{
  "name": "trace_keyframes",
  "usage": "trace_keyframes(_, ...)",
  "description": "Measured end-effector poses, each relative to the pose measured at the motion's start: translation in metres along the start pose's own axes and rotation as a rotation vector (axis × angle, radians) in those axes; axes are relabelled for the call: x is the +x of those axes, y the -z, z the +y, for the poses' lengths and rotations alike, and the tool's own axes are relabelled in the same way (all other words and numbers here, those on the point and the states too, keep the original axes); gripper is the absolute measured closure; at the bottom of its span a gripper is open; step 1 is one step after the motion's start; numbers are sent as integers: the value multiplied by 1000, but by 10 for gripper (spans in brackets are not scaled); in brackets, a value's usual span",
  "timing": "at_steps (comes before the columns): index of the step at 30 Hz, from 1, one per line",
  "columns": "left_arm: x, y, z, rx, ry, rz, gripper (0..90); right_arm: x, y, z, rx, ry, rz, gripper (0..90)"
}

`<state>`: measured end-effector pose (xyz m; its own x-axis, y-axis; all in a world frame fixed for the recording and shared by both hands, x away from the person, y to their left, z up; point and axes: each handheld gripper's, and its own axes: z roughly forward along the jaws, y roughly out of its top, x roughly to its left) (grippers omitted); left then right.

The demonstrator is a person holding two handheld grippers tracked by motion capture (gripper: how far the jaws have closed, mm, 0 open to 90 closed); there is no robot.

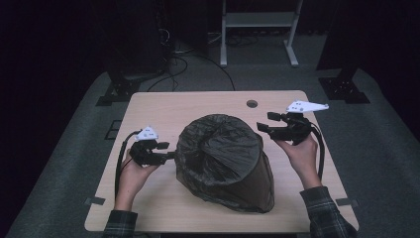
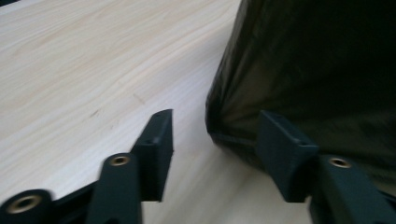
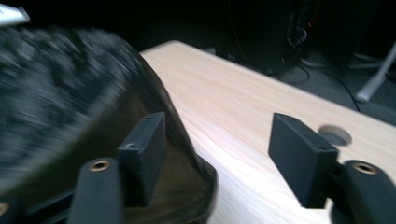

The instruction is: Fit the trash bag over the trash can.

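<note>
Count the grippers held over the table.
2. The left gripper is at the left side of the dark bag, jaws apart. The right gripper is at the bag's upper right, jaws apart too.

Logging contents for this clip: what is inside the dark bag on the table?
The bag bulges, its dark crinkled film gathered over the top; a brown surface shows at its lower side, possibly a container. The film hides what that is. Both grippers are open beside it.

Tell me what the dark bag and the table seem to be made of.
Bag: thin plastic film, apparently, dark and slightly see-through; it crinkles, catches glossy highlights and lets a brownish shape show through. What it covers I cannot tell.
Table: pale wood or wood-look laminate, matt, with fine grain lines in the left gripper view.
</note>
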<state>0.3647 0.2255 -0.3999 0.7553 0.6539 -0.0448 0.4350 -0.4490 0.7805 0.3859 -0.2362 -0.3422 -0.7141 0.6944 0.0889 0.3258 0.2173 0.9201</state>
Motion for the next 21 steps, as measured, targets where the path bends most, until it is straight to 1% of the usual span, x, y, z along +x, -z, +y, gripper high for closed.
trace_keyframes(2, -5, 9, -7, 3, 0, 2, 387, 3, 5, 4, -14, -4, 23, 261)
trace_keyframes(3, -7, 12, -10, 2, 4, 1, 361, 5, 8, 8, -8, -5, 37, 224)
trace_keyframes(4, -10, 15, -14, 4, 6, -1, 327, 8, 9, 11, -7, 1, 48, 168)
trace_keyframes(6, -16, 19, -24, 9, 7, -4, 274, 14, 12, 16, -2, 10, 84, 130)
trace_keyframes(7, -19, 21, -28, 10, 7, 0, 256, 17, 13, 18, 8, 13, 101, 96)
trace_keyframes(9, -25, 24, -36, 7, 15, 10, 188, 24, 14, 24, 22, 12, 135, 95)
trace_keyframes(10, -27, 25, -40, 4, 12, 4, 179, 28, 15, 26, 22, 21, 144, 96)
trace_keyframes(11, -29, 25, -44, 2, 11, 6, 163, 32, 16, 29, 22, 41, 140, 96)
trace_keyframes(12, -33, 25, -49, 14, 11, 13, 105, 36, 17, 31, 23, 52, 137, 97)
trace_keyframes(13, -34, 24, -52, 22, 8, 10, 89, 40, 17, 34, 21, 64, 147, 96)
trace_keyframes(14, -38, 22, -58, 19, 6, 17, 79, 43, 18, 36, 14, 69, 158, 96)
trace_keyframes(15, -40, 21, -62, 33, 2, 23, 21, 47, 18, 40, 5, 80, 176, 96)
trace_keyframes(16, -41, 19, -66, 47, -8, 17, 11, 51, 18, 42, 3, 90, 186, 96)
trace_keyframes(18, -44, 16, -72, 65, -32, 22, 3, 58, 17, 46, 0, 112, 206, 96)
trace_keyframes(19, -44, 15, -75, 77, -35, 23, 0, 62, 15, 48, 1, 123, 213, 96)
trace_keyframes(20, -44, 13, -79, 87, -48, 24, 0, 66, 13, 49, 11, 134, 224, 96)
trace_keyframes(21, -44, 12, -81, 90, -53, 28, 0, 71, 9, 51, 26, 155, 236, 96)
